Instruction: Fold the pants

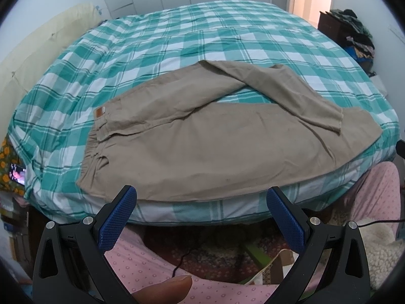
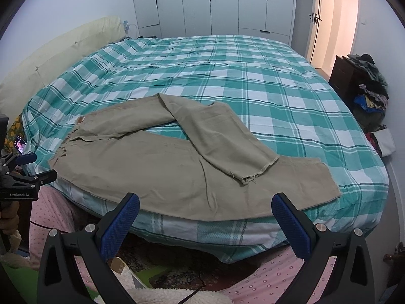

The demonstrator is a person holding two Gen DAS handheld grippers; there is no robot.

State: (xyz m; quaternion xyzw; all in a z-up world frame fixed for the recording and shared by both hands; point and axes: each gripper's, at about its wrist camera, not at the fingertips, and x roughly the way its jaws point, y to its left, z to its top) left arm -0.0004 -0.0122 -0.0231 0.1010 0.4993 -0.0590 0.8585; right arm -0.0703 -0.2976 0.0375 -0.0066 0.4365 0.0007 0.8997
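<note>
Beige cotton pants [image 1: 215, 141] spread flat on green-and-white checked bedsheet [image 1: 177, 40], just beyond both sets of fingers. Upper leg crossed over lower. Left gripper [image 1: 202, 197] spread wide, empty. Right gripper [image 2: 205, 205] likewise apart, gripping nothing.

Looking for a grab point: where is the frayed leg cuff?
In the right wrist view the frayed cuff lies right of centre, atop the other pant leg, just beyond the open right tool.

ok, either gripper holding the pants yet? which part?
Nothing held. Left gripper and right gripper are both open, short of the pants lying on the bed.
</note>
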